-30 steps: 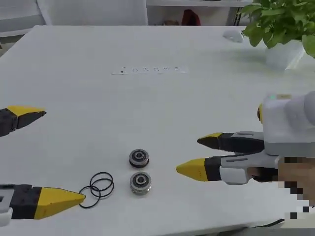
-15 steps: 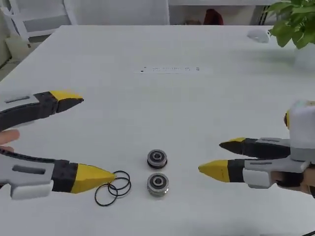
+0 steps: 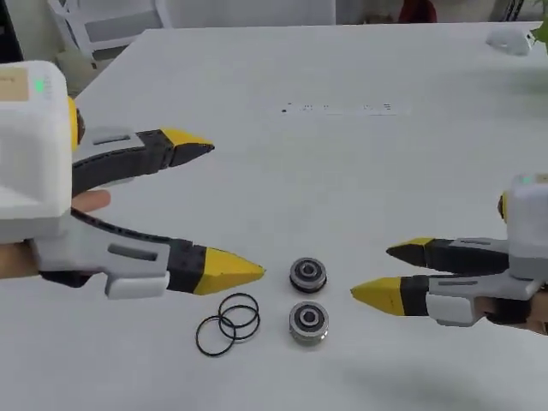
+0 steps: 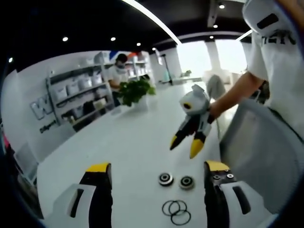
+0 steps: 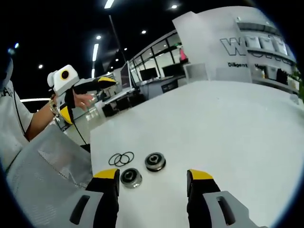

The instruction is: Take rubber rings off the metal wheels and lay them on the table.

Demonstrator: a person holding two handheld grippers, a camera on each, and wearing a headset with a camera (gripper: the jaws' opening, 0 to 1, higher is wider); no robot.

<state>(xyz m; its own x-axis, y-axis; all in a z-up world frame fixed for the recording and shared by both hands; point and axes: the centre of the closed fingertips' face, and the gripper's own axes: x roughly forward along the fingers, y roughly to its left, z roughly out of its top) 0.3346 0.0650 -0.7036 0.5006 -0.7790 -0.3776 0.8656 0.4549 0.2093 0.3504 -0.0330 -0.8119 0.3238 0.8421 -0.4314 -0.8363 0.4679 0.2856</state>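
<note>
Left gripper (image 3: 235, 210) wide open, right gripper (image 3: 372, 271) less so, both empty.
The left gripper's yellow-tipped jaws are spread far apart, the lower tip just beside the far metal wheel (image 3: 308, 274). The right gripper's tips stand a narrower gap apart and point at the wheels from the opposite side, not touching them. The near metal wheel (image 3: 308, 319) sits just beside the far one. Thin black rubber rings (image 3: 227, 323) lie overlapping on the white table (image 3: 342, 171), close by the wheels on the left gripper's side.
</note>
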